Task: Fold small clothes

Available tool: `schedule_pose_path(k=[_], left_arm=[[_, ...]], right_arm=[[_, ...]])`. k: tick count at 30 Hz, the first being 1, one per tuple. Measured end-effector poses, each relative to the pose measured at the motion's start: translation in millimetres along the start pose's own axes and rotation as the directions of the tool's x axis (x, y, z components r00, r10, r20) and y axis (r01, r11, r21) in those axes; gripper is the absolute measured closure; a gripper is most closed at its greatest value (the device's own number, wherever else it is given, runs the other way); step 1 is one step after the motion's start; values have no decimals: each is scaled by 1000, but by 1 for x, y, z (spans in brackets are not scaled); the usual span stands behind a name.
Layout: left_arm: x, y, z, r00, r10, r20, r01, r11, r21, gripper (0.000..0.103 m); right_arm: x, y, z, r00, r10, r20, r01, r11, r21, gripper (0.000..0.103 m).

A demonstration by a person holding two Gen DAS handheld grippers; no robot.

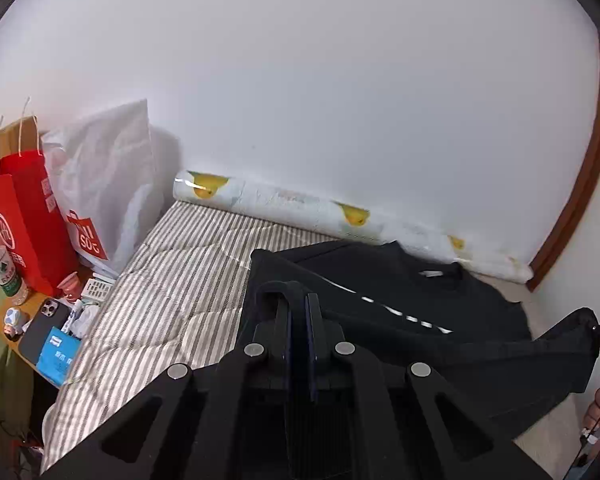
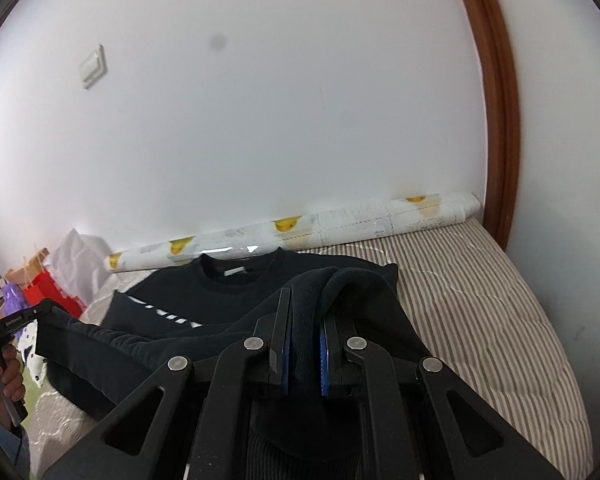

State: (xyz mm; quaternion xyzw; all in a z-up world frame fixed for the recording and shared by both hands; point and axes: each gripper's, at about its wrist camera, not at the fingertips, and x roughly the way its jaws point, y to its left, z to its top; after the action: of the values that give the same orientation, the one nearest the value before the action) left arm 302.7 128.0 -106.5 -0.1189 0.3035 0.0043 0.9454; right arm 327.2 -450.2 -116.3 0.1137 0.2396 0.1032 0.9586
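A black sweatshirt [image 1: 404,292] with white chest lettering lies on the striped bed, collar toward the wall; it also shows in the right wrist view [image 2: 204,296]. My left gripper [image 1: 299,300] is shut on the sweatshirt's left hem corner and holds it lifted. My right gripper [image 2: 305,312] is shut on the right hem corner, with ribbed black cloth bunched between the blue pads. The hem stretches taut between both grippers above the garment. The right gripper's tip shows at the left wrist view's right edge [image 1: 598,332]; the left gripper's tip shows at the right wrist view's left edge [image 2: 24,316].
A striped mattress [image 1: 172,280] runs along a white wall. A rolled patterned sheet [image 1: 292,204] lies against the wall. At the left stand a red paper bag [image 1: 24,220], a white plastic bag [image 1: 108,184] and a side table with a phone [image 1: 44,328]. A brown door frame [image 2: 496,120] is at the right.
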Motion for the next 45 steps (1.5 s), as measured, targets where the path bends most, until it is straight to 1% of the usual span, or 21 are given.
schedule_pose_path(k=[3, 7, 8, 9, 13, 17, 23, 25, 26, 27, 28, 29, 30, 31, 32, 34, 39, 42, 45], left_arm=[[26, 1, 0, 999, 18, -31, -18, 1000, 7, 96], [50, 0, -2, 997, 45, -57, -43, 998, 36, 96], [55, 0, -2, 997, 45, -63, -43, 998, 36, 96], [59, 0, -2, 996, 49, -68, -46, 998, 38, 96], [74, 0, -4, 994, 63, -94, -58, 997, 57, 96], [83, 3, -8, 992, 61, -114, -55, 997, 55, 96], [86, 6, -11, 989, 58, -134, -52, 997, 51, 93], [84, 7, -10, 990, 46, -136, -40, 998, 44, 93], [81, 8, -10, 990, 33, -134, -28, 999, 37, 91], [77, 9, -9, 990, 28, -137, -24, 999, 32, 90], [73, 9, -9, 990, 24, -138, -20, 999, 28, 86], [69, 10, -9, 990, 16, -139, -13, 1000, 21, 79], [64, 11, -9, 990, 8, -141, -7, 1000, 12, 75], [60, 12, -10, 990, 2, -143, -2, 1000, 4, 68], [54, 14, -12, 989, -4, -145, 4, 1000, -4, 66], [42, 15, -17, 990, -11, -144, 9, 1000, -12, 66], [9, 20, -44, 986, -17, -164, 12, 999, -31, 66], [-11, 28, -64, 985, -18, -172, 7, 998, -62, 66], [-28, 41, -85, 982, -41, -184, 18, 992, -126, 65]], right_arm=[[32, -7, -1, 999, -7, -33, 8, 1000, 17, 93], [69, -17, -9, 996, -31, -89, 34, 999, 34, 93], [77, -19, -11, 993, -43, -108, 46, 998, 33, 93], [86, -21, -14, 989, -71, -130, 75, 997, 25, 93], [104, -20, -21, 980, -122, -160, 120, 992, -24, 93], [118, -20, -27, 970, -161, -185, 153, 987, -56, 93], [135, -19, -34, 952, -205, -226, 189, 978, -91, 93], [137, -17, -35, 948, -215, -235, 196, 975, -104, 93], [136, -17, -35, 946, -217, -240, 197, 975, -105, 90], [132, -17, -34, 946, -209, -250, 190, 977, -96, 89], [126, -16, -33, 948, -198, -249, 182, 979, -88, 86], [117, -14, -32, 952, -190, -239, 174, 981, -88, 81], [110, -11, -32, 954, -191, -230, 173, 980, -95, 64], [101, -9, -31, 956, -194, -220, 175, 979, -104, 45], [90, -8, -32, 960, -195, -203, 176, 978, -109, 39], [66, -7, -35, 966, -197, -168, 180, 977, -110, 39], [17, -15, -58, 964, -197, -178, 185, 979, -84, 39], [-3, -24, -78, 962, -178, -205, 173, 984, -43, 39], [-12, -34, -99, 956, -154, -249, 161, 987, 8, 39]])
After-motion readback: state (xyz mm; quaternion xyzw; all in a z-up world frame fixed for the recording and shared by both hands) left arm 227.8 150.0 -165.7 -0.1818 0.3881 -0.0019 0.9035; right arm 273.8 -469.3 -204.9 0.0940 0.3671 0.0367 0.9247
